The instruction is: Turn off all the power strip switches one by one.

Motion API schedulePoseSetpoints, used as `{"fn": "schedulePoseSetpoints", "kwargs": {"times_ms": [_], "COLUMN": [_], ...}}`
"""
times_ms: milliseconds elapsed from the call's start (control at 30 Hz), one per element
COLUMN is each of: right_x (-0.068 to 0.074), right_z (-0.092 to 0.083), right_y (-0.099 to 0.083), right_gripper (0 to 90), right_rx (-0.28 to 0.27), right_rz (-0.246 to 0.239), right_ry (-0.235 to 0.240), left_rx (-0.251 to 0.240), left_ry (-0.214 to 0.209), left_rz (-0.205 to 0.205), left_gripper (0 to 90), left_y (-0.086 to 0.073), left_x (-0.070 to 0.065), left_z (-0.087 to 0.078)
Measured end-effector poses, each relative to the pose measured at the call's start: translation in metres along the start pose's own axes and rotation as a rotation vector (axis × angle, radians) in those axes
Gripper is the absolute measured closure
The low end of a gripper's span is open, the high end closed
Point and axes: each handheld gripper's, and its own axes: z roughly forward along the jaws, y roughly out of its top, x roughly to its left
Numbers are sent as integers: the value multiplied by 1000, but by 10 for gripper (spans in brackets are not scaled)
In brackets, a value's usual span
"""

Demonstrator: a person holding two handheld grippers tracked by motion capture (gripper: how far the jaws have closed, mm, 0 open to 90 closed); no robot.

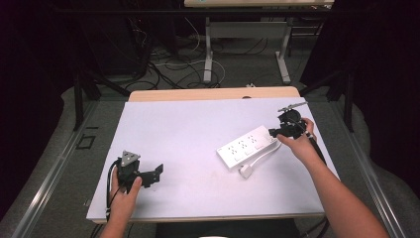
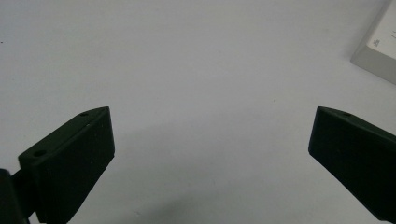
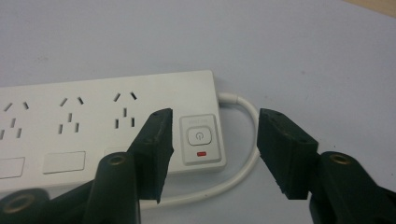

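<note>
- Right gripper, jaws half-spread around nothing, hovers at the power strip switch end.
- Left gripper idles well apart from the strip, jaws wide.
- Risk: a jaw could bump the switch or slip off the end.

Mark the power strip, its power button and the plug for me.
power strip [image 1: 246, 147], high view, middle of its white top face.
power button [image 3: 199, 136], right gripper view, centre of the round switch.
plug [image 1: 246, 171], high view, white plug body on the sheet.

A lab test bay: dark curtains, loose floor cables and a white-covered tabletop beyond the jaws.
</note>
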Motion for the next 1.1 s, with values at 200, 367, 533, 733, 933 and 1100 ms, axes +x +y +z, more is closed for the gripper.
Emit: {"fn": "schedulePoseSetpoints", "kwargs": {"times_ms": [200, 367, 533, 733, 933, 1100], "right_x": [-3, -4, -4, -4, -3, -1], "right_z": [8, 14, 19, 24, 30, 35], "right_y": [1, 1, 1, 1, 1, 1], "right_gripper": [532, 644, 719, 806, 900, 900], "right_rx": [27, 42, 64, 73, 80, 89], "right_rz": [43, 52, 58, 58, 59, 54], "right_ry": [20, 15, 15, 12, -1, 3], "left_rx": [1, 3, 6, 7, 8, 14], "left_ry": [-1, -2, -3, -2, -1, -2], "left_rz": [-2, -4, -3, -3, -4, -5], "left_gripper": [4, 4, 4, 4, 4, 4], "left_y": [0, 0, 0, 0, -1, -1], "left_x": [1, 0, 1, 1, 1, 2], "left_z": [0, 0, 0, 1, 1, 1]}}
